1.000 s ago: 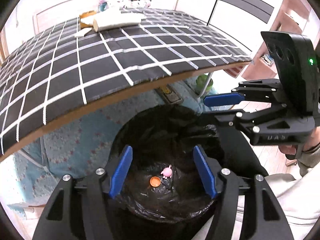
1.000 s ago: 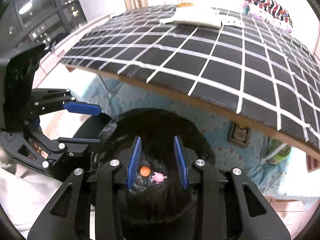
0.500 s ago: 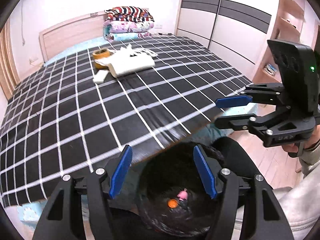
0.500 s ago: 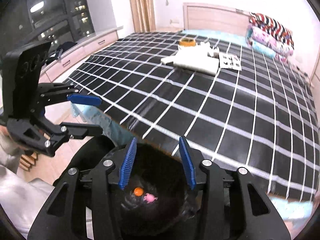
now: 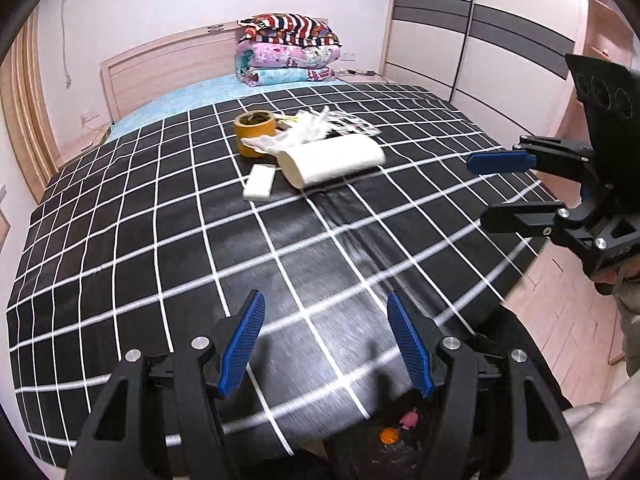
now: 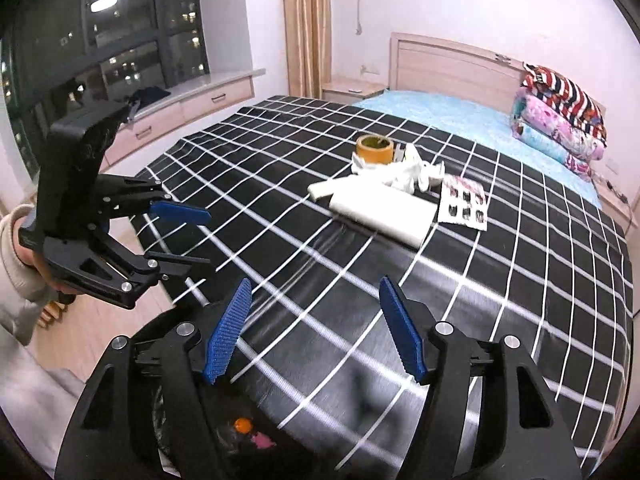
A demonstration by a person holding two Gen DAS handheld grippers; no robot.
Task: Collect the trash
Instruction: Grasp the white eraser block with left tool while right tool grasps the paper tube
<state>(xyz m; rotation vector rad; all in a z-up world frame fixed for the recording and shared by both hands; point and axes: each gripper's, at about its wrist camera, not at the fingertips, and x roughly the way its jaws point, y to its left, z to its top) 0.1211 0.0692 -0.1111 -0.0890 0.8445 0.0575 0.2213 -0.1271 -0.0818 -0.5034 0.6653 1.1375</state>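
Note:
On the black checked bed cover [image 5: 160, 240] lie a white roll [image 5: 332, 160], a crumpled tissue [image 5: 296, 136], a small white block [image 5: 259, 187], a yellow tape roll [image 5: 255, 128] and a printed sheet [image 6: 464, 200]. They also show in the right wrist view: roll [image 6: 380, 208], tissue [image 6: 404, 170], tape [image 6: 374, 148]. A black trash bag [image 5: 400, 440] below the bed's edge holds an orange piece [image 5: 389, 435] and a pink piece [image 5: 410, 418]. My left gripper [image 5: 326, 344] and right gripper [image 6: 314, 330] are open and empty above the bed's near edge.
Folded blankets [image 5: 288, 48] are stacked by the headboard. A wardrobe [image 5: 480, 40] stands to the right, and a window bench with drawers [image 6: 192, 104] to the left. Wooden floor [image 5: 560, 300] runs beside the bed.
Both grippers have risen from over the trash bag and tilted up toward the bed top. The bag has dropped to the bottom of both views. The right gripper has opened wider.

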